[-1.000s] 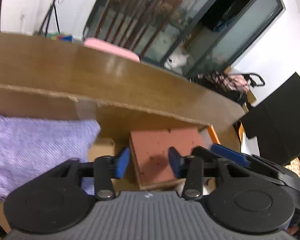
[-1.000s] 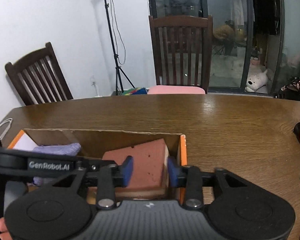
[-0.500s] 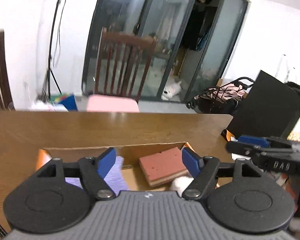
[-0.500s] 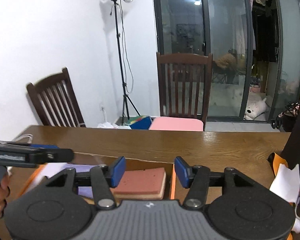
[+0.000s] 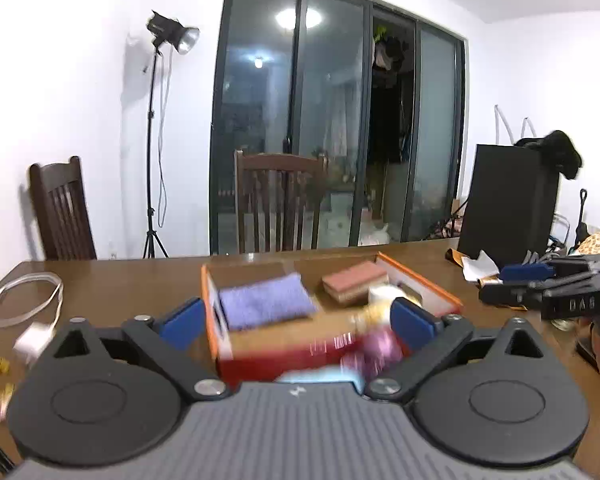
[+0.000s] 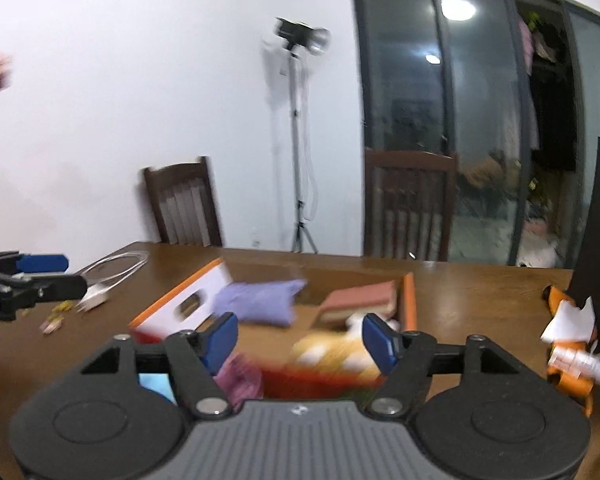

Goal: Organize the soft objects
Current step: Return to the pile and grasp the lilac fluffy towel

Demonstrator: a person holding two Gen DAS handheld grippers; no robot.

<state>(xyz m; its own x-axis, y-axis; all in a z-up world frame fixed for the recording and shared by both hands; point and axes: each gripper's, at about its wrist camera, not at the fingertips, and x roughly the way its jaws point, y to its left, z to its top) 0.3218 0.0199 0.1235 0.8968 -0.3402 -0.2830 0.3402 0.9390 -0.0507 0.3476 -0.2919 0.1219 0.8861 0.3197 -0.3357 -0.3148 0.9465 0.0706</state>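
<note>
While both grippers are hanging back from the box with nothing in them, the step in hand is looking to me like a check that everything soft is sitting properly inside, so I'd be going slow and not poking at anything. In the left wrist view, the left gripper (image 5: 296,322) is standing wide open and empty, pointing at the orange-edged cardboard box (image 5: 420,278) on the wooden table (image 5: 112,284). The purple towel (image 5: 266,304) is lying flat in the box's left half, and the pink sponge (image 5: 354,282) is sitting in the right half, apart from the towel. Something yellowish and pinkish is blurring at the near end of the box, so I'm not calling what it is. A white cable (image 5: 20,300) is looping on the table well to the left, and a black box (image 5: 508,216) is standing off to the right, neither one getting in the way. In the right wrist view, the right gripper (image 6: 300,340) is also spread wide and carrying nothing. The towel and sponge are showing side by side in the box, with a blurry yellow-and-white plush thing (image 6: 332,350) nearer the camera. The left gripper is poking in at the far left edge, well clear of the box. Crumpled paper (image 6: 568,318) is lying far right. If anything needs tucking, the near box wall is what I'd be watching.
</note>
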